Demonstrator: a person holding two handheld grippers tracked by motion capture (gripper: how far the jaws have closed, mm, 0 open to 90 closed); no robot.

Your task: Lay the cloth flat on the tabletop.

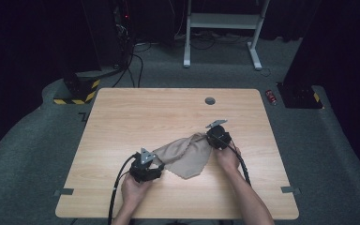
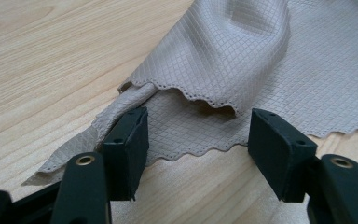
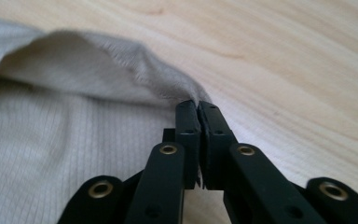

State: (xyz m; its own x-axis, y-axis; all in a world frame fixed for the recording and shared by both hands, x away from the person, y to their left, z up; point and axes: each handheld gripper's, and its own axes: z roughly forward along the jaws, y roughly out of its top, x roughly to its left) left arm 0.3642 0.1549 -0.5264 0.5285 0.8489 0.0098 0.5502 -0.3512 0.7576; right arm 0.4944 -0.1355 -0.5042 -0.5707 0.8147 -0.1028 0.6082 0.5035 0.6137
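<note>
My forearms come in at the near edge of the high view, each hand carrying a claw. My left claw (image 1: pixel 155 169) rests low at the near left corner of the cloth (image 1: pixel 186 154), spread wide; in its own view the left pad lies against a rolled fold of fabric while the right pad stands on bare wood, so nothing is gripped. My right claw (image 1: pixel 212 137) is pressed together on the cloth's far right corner; in its own view the two pads meet with the fabric edge pinched between them, and that corner lifts off the wood in a soft hump.

The cloth lies on the near middle of the counter (image 1: pixel 122 117), between my two hands. Its long axis runs on a diagonal, from my left claw near me up to my right claw farther off.

Around it the counter is pale wood grain with rounded corners and a small grey round cap (image 1: pixel 210 101) near the far edge. Beyond it are grey carpet, a white frame (image 1: pixel 222 28), black cables (image 1: pixel 133 65) and a block with yellow-and-black stripes (image 1: pixel 77 91).

The cloth is thin and beige, woven in a fine diamond grid, with a wavy scalloped edge; one layer folds over another.
</note>
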